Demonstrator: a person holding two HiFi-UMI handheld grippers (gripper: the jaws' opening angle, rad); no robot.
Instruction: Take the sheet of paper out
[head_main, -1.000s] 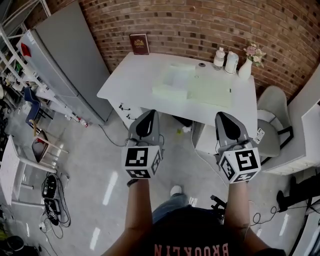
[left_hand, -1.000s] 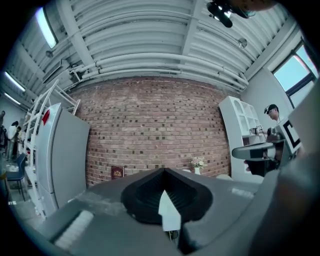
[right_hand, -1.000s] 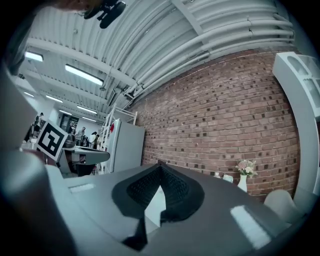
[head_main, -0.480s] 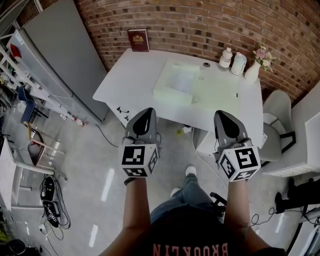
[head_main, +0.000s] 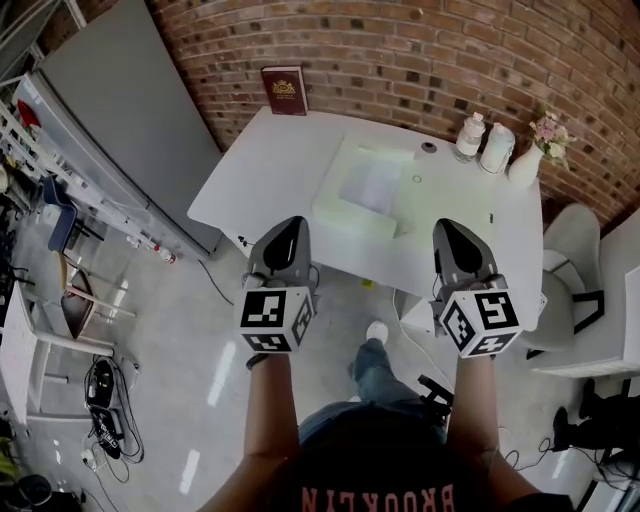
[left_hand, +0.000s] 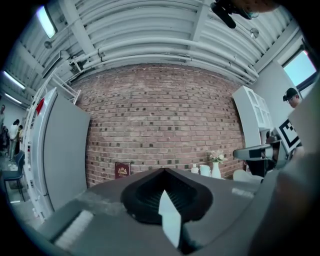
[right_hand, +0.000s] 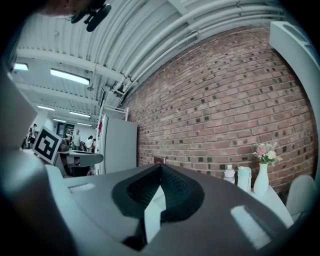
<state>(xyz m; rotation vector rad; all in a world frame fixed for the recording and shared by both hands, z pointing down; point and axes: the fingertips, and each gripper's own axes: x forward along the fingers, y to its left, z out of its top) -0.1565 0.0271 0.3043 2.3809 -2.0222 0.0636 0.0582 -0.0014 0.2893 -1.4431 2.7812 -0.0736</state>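
Tools (head_main: 289, 223) (head_main: 448, 225) near front edge of table (head_main: 262, 175)

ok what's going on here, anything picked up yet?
Not yet. A person stands short of the white table with a gripper in each hand, both pointing level towards it. The left gripper and the right gripper are both shut with nothing between the jaws. On the table lies an open pale green folder, and inside it is what looks like a lighter sheet. Neither gripper touches it, so the paper is not out.
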